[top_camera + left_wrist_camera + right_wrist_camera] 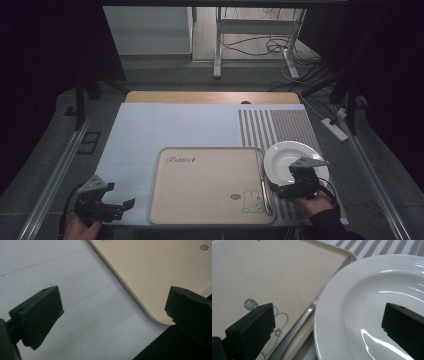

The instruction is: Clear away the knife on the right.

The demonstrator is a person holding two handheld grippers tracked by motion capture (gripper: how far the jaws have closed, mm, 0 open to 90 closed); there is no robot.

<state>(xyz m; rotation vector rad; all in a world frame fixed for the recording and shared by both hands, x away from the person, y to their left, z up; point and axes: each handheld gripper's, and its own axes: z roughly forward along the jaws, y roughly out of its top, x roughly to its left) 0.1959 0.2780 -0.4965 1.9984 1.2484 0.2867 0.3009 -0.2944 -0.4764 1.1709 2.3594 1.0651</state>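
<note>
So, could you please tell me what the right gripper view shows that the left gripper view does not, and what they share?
The right gripper view alone shows the white plate, the striped mat beyond it and the rabbit drawing printed on the tray. The left gripper view alone shows the pale blue table cover and the tray's rounded near corner by the table edge. Both show the beige tray and an open tool with black jaws spread wide.

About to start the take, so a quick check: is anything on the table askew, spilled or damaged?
Nothing stands out. The beige tray lies flat and square on the mat, and the white plate sits upright beside its right edge, empty and unbroken. No spills.
</note>
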